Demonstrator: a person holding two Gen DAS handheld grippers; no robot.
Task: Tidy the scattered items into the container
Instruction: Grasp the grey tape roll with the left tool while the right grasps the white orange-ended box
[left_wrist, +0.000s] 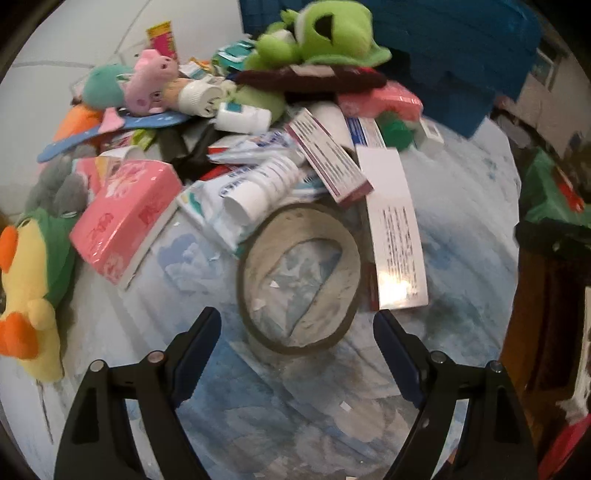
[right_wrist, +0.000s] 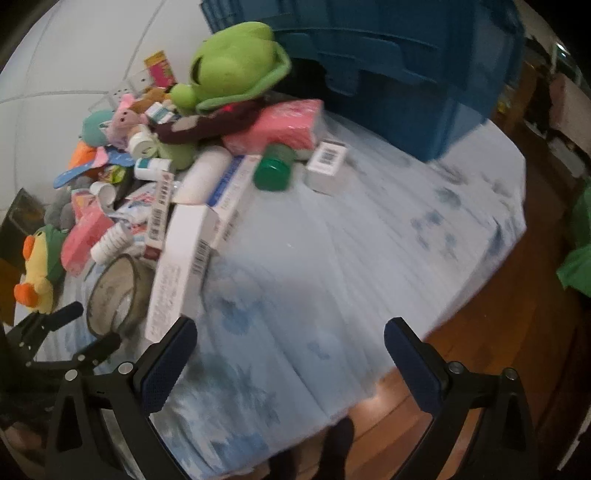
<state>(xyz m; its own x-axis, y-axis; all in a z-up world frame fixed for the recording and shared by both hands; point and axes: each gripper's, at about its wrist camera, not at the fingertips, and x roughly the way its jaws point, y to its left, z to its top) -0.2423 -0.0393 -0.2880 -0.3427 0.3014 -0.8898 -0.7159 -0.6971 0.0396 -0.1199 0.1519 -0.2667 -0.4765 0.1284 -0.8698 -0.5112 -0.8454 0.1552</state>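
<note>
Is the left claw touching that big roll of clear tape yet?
Apart. The left wrist view shows the left claw open, blue cloth visible between both fingertips and the clear tape roll.

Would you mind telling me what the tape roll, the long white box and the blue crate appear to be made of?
Tape roll: seemingly glossy translucent plastic film; the cloth shows through its hollow centre. Long white box: probably coated cardboard, with flat printed faces and a glare patch. Blue crate: likely rigid moulded plastic, with ribbed walls.

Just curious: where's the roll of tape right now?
The roll of tape lies on the blue cloth, just ahead of the open left tongs, beside the long white box.
</note>
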